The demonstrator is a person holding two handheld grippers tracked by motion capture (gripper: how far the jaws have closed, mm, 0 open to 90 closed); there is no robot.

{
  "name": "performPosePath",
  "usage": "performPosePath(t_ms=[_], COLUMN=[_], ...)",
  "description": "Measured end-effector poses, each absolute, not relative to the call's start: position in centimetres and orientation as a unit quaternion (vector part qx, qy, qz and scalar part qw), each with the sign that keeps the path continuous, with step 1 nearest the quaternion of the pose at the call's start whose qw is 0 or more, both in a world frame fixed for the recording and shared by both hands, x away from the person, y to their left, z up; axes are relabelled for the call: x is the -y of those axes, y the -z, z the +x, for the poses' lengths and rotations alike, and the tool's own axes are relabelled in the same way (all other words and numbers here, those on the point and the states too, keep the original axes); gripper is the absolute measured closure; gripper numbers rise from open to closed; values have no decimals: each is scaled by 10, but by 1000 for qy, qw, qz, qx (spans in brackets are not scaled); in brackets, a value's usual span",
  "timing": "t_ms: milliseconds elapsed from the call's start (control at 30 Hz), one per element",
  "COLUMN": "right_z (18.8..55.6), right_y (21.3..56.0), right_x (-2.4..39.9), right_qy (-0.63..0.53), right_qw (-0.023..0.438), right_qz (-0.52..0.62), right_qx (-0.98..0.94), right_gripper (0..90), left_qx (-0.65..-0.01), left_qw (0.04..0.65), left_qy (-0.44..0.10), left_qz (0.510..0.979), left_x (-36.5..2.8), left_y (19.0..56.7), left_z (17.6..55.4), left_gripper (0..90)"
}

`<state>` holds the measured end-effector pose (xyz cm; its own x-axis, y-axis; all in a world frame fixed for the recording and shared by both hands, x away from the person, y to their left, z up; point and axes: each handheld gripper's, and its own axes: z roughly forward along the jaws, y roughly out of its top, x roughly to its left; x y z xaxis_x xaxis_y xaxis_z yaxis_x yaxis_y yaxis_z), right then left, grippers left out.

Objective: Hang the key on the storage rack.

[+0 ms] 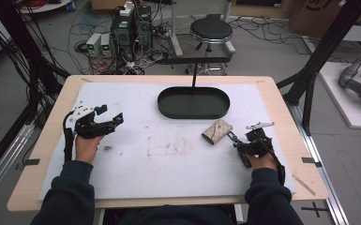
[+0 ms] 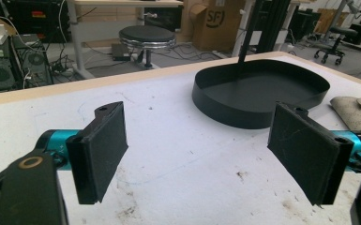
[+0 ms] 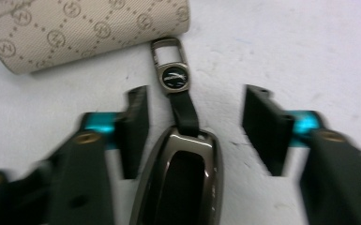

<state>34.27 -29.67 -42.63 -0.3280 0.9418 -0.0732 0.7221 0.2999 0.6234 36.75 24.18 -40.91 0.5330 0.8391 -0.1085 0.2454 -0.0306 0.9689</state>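
From the high view, my left gripper (image 1: 107, 114) rests at about 9 o'clock on the worktop (image 1: 37, 154), jaws spread with nothing between them. My right gripper (image 1: 238, 142) sits near 3 o'clock, just beside the pouch (image 1: 216, 131); what lies between its jaws is too small to make out here. The tray (image 1: 193, 102) lies at 12 o'clock.

In the left gripper view, my jaws stand wide apart over bare white mat. The tray (image 2: 225, 105) is at 1 o'clock; the pouch (image 2: 356, 112) is cut off at the right edge.

In the right gripper view, my jaws are released, either side of the key fob (image 3: 183, 178) without touching it. Its lower end is cut off at the bottom edge. Its strap and clasp (image 3: 171, 70) point to 12 o'clock, ending just short of the pouch (image 3: 84, 33), whose top is cut off. The picture is blurred.
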Motion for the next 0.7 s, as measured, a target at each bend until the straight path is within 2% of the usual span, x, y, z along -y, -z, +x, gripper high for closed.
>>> performPosePath(t_ms=[100,267,333,367,400,433,633,700], right_z=[334,324,324,325,325,323,326,328], right_y=[428,434,438,438,438,436,435,433], right_x=[297,297,297,300,300,299,300,301], right_qy=[-232,-234,-221,-231,-231,-238,-237,-234], right_qw=[227,210,197,181,181,181,177,195], right_qz=[541,534,539,551,551,539,539,537], right_qx=[-776,-785,-789,-781,-781,-788,-788,-786], right_gripper=[243,227,262,356,356,489,498,499], left_qx=[-408,-404,-403,-404,-404,-406,-404,-404], left_qw=[564,563,564,565,565,564,562,562], left_qy=[-262,-261,-262,-262,-262,-262,-262,-262], left_qz=[669,672,672,669,669,670,672,672], left_x=[-242,-241,-240,-241,-241,-242,-241,-241], left_y=[409,410,409,409,409,410,410,410], left_z=[368,368,368,367,367,368,368,368], left_gripper=[197,199,200,201,204,205,210,210])
